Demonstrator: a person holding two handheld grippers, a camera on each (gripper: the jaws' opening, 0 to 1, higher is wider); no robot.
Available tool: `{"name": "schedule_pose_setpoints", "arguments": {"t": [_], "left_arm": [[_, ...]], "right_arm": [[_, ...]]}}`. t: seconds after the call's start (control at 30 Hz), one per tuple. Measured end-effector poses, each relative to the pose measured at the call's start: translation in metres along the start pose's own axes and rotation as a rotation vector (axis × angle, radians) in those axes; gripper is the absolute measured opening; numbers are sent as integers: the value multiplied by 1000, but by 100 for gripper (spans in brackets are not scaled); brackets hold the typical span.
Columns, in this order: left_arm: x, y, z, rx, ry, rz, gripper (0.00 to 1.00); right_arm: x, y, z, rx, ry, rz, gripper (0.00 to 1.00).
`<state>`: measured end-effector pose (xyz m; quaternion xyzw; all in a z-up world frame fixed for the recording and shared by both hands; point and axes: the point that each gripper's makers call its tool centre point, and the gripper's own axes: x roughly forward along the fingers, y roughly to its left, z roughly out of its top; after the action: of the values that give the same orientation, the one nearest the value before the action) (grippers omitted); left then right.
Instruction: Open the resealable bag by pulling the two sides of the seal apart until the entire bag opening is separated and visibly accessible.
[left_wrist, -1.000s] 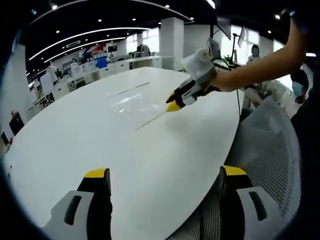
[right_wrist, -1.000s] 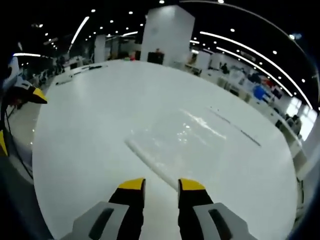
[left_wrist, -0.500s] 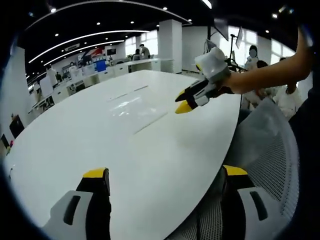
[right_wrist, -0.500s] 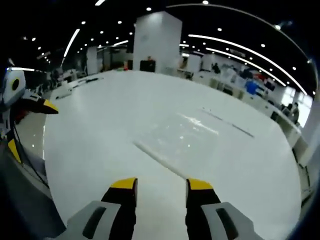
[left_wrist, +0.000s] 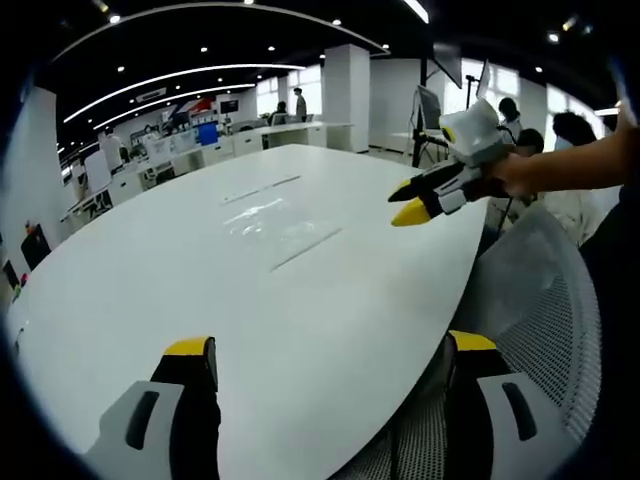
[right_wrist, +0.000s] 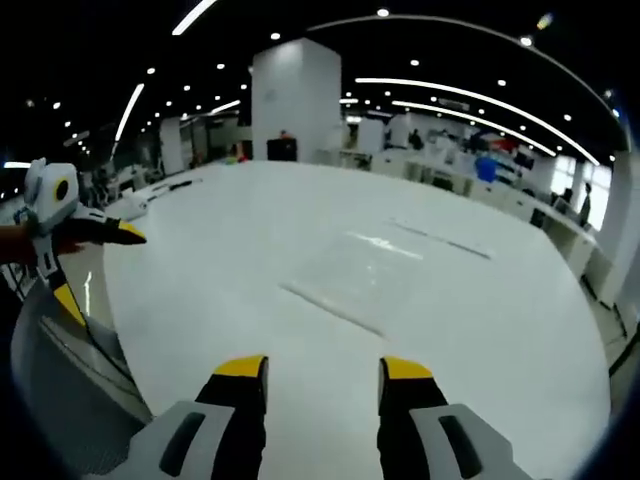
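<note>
Two grippers above the white table (left_wrist: 200, 300), left gripper (left_wrist: 330, 348) jaws wide apart, empty, right gripper (right_wrist: 325, 368) jaws parted, empty, clear resealable bag (right_wrist: 365, 270) flat mid-table beyond both, untouched, contents indiscernible, mesh chair (left_wrist: 545, 290) alongside.

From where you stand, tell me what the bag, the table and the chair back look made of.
Bag: thin clear plastic film, glossy; table shows through, highlights glint.
Table: smooth white top, semi-gloss, probably laminate; ceiling lights reflect faintly.
Chair back: pale mesh, likely woven fabric; fine grid visible.
</note>
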<state>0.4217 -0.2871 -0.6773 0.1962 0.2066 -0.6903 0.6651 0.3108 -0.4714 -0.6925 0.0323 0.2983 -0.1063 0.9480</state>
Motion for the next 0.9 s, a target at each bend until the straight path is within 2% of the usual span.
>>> {"name": "schedule_pose_setpoints", "arguments": {"t": [0.33, 0.57, 0.63, 0.9], "left_arm": [[-1, 7, -1, -32, -18, 19, 99], [-2, 10, -2, -50, -24, 30, 99], [-3, 13, 0, -51, -37, 53, 99], [-2, 13, -2, -89, -43, 45, 99]], "right_arm": [[-28, 10, 6, 49, -64, -5, 58], [-39, 18, 0, 52, -45, 1, 77], [-41, 21, 0, 55, -47, 0, 81], [-52, 23, 1, 81, -86, -20, 98]]}}
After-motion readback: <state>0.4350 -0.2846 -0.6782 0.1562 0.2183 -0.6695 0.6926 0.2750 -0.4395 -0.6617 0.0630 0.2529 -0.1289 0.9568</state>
